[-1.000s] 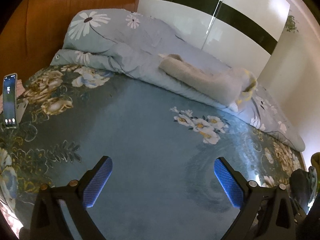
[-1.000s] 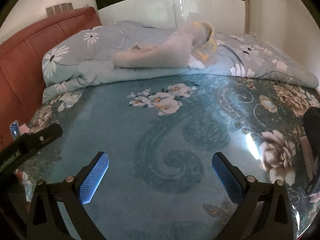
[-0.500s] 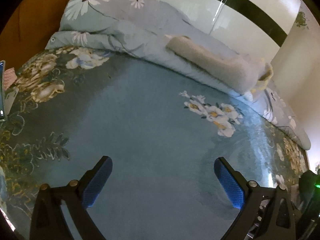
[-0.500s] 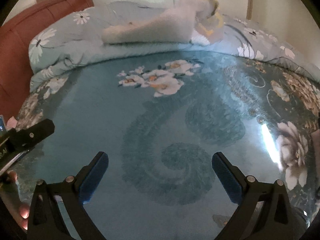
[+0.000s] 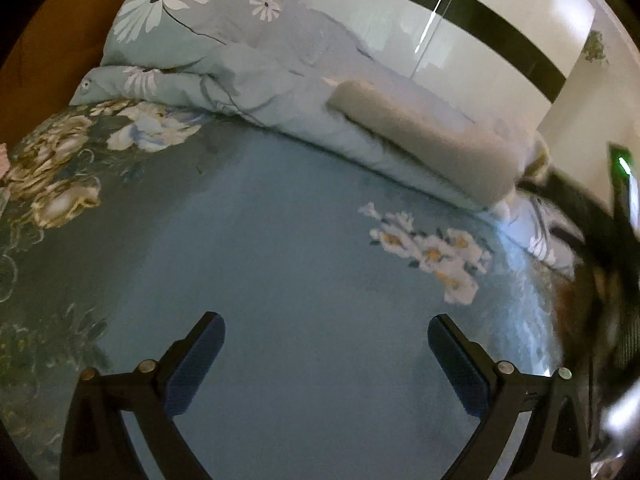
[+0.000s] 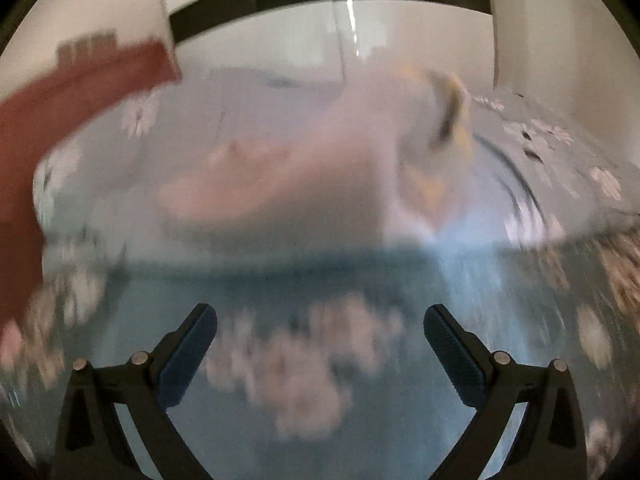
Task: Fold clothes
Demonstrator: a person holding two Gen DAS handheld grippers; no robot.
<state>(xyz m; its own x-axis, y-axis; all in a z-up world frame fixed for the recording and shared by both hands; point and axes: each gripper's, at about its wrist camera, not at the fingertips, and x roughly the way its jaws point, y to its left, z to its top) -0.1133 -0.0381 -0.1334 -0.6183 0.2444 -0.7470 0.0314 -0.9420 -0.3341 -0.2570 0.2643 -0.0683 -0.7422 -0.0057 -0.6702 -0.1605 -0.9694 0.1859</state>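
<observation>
Both tools are empty: the left hand-held gripper [image 5: 326,356] and the right hand-held gripper [image 6: 320,350] hang released, blue-padded jaws spread wide with only bedspread between them. A second ago the two sat side by side, low over the middle of the bed. Since then the right one has swept forward toward the far side, and its view is now smeared with motion blur; in the left wrist view it has come in as a dark blurred shape with a green light [image 5: 622,208] at the right edge. The left one has barely shifted. Judging from that, the reach for the garment has begun with the right hand leading, and no fold has been started.

The task's thing is the pale grey fleecy garment with a yellow-trimmed end [image 5: 424,148], lying bundled in a long roll on top of the light blue-grey quilt printed with white daisies [image 5: 224,60], which is heaped along the far edge of the bed beside the reddish wooden headboard [image 6: 60,92]. In the right wrist view the garment [image 6: 304,168] fills the centre, close ahead but not yet touched. It looks soft and thick, loosely rolled and uneven. The teal bedspread with cream flowers [image 5: 260,260] in front lies flat.
</observation>
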